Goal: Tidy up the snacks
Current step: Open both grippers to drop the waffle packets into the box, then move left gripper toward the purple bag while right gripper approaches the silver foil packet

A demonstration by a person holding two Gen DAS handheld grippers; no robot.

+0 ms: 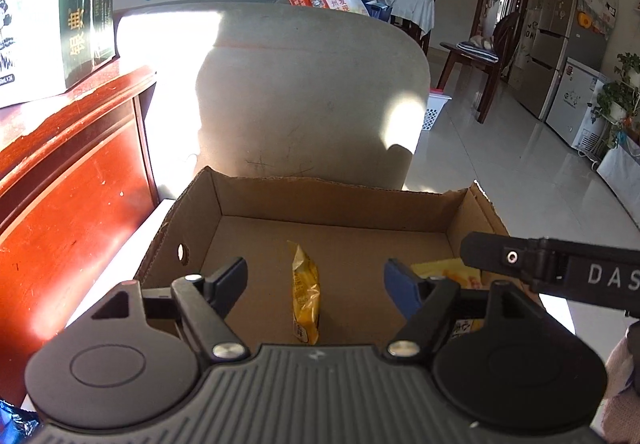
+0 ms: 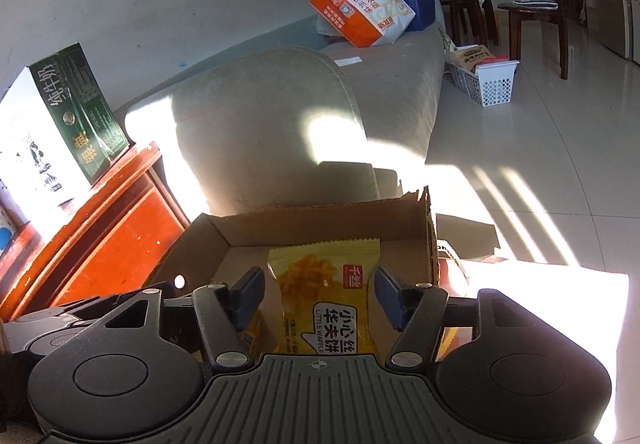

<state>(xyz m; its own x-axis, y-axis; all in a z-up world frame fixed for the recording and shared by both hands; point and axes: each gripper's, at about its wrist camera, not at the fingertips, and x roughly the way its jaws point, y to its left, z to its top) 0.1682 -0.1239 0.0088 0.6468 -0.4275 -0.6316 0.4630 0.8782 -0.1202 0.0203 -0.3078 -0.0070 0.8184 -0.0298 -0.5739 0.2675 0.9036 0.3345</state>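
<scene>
An open cardboard box [image 1: 332, 199] sits low in front of both grippers. In the left wrist view my left gripper [image 1: 314, 278] hangs open over it. A slim yellow snack packet [image 1: 306, 300] stands on edge on the box floor between the fingers, touching neither pad. The right gripper's finger [image 1: 552, 268] reaches in from the right above a second yellow packet [image 1: 448, 276]. In the right wrist view my right gripper [image 2: 320, 298] is open over the box [image 2: 320, 215]. A yellow waffle packet [image 2: 324, 296] lies face up between its pads, with a gap on each side.
A red wooden cabinet [image 1: 68, 179] stands close on the left, with a green and white milk carton [image 2: 52, 127] on top. A grey sofa arm [image 1: 312, 83] rises right behind the box. A white basket [image 2: 488, 79] stands on the glossy tiled floor [image 2: 540, 147] to the right.
</scene>
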